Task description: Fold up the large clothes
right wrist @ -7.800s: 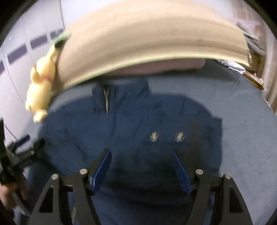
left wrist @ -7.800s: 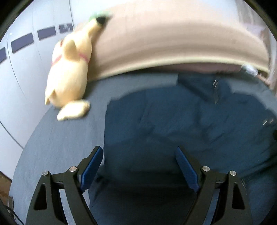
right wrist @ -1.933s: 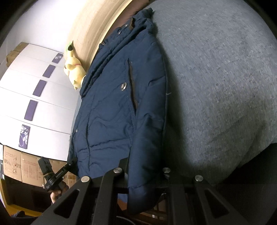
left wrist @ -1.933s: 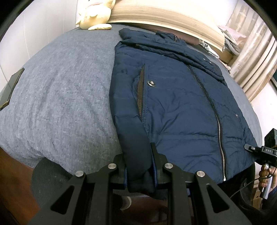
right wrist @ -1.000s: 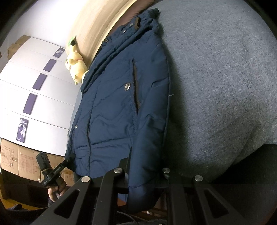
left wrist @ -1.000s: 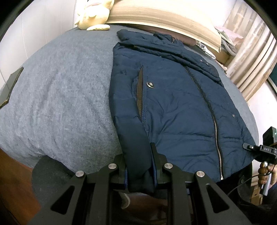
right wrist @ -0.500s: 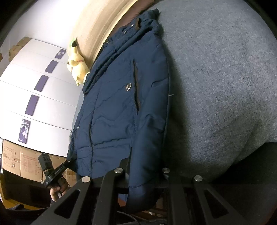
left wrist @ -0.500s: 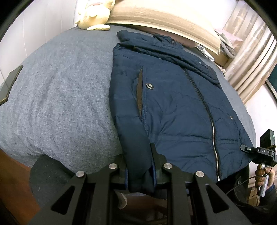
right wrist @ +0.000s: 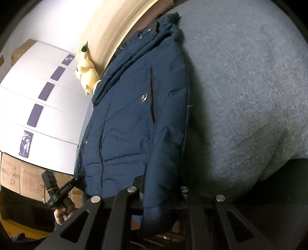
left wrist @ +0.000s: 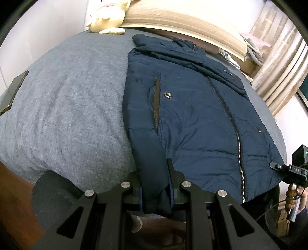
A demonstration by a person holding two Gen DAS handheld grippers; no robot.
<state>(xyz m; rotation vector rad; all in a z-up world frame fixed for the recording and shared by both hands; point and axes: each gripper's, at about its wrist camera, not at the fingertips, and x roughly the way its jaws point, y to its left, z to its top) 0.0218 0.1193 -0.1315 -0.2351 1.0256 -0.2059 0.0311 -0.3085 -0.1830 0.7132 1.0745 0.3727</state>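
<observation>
Both jaws are clamping a sleeve cuff each: left gripper [left wrist: 156, 184], right gripper [right wrist: 159, 194]. The navy jacket [left wrist: 192, 115] is lying zipped on the grey bed [left wrist: 67, 105], stretching lengthwise toward the far headboard [left wrist: 182, 21].

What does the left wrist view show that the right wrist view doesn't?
Only the left wrist view shows the dark phone on the bed's edge and the curtains. Only the right wrist view shows the white cabinet doors and cardboard boxes. Both show the navy jacket zipped up flat on the grey bedspread, the yellow plush toy, and a claw shut on a sleeve cuff.
</observation>
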